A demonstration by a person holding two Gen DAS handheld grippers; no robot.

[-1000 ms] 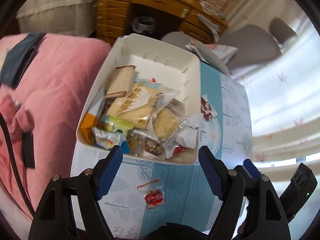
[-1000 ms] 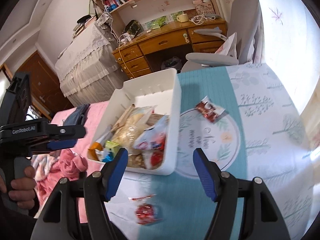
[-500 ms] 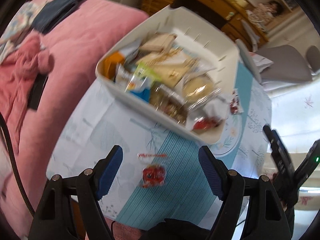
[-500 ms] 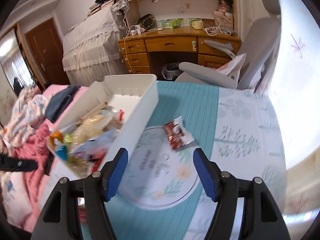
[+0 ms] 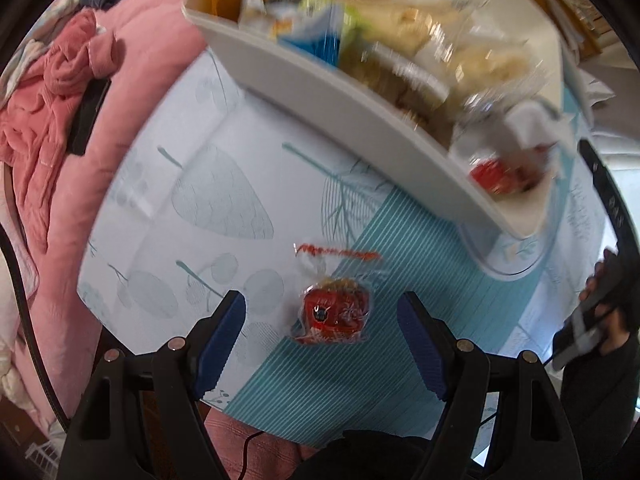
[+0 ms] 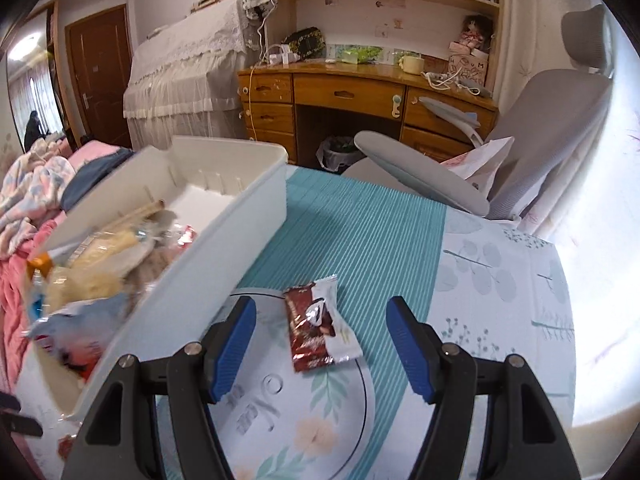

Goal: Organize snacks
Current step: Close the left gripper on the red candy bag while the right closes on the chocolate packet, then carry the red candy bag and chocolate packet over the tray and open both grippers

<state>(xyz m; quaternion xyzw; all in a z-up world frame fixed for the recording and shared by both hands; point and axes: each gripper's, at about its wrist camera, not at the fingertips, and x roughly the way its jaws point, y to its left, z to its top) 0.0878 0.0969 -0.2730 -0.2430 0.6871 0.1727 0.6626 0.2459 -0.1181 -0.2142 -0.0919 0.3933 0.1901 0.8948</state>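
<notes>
The red snack (image 5: 334, 312), in a clear wrapper, is lying flat on the worktop (image 5: 224, 200), just short of the tray's near wall. The left hand-held gripper (image 5: 322, 344) is pointing down over it with its jaws standing wide apart; the snack is sitting between the blue pads (image 5: 222, 340), touching neither. The brown snack (image 6: 318, 322), in a brown-and-white wrapper, is lying on the worktop (image 6: 500, 280) just to the right of the tray. The right hand-held gripper (image 6: 320, 350) is tilting down toward it, jaws likewise spread and gripping nothing; the packet is lying between the pads (image 6: 408, 346), clear of both.

The white tray (image 6: 224, 236) is resting on the worktop, its near half filled with mixed packets, its far end bare. In the left wrist view the tray (image 5: 340, 92) is showing blurred. A patterned teal-and-white cloth is covering the worktop. A pink bed (image 5: 52, 128) is lying along the tray's left side. A wooden desk (image 6: 360, 96) and a grey chair (image 6: 540, 128) are standing beyond the worktop.
</notes>
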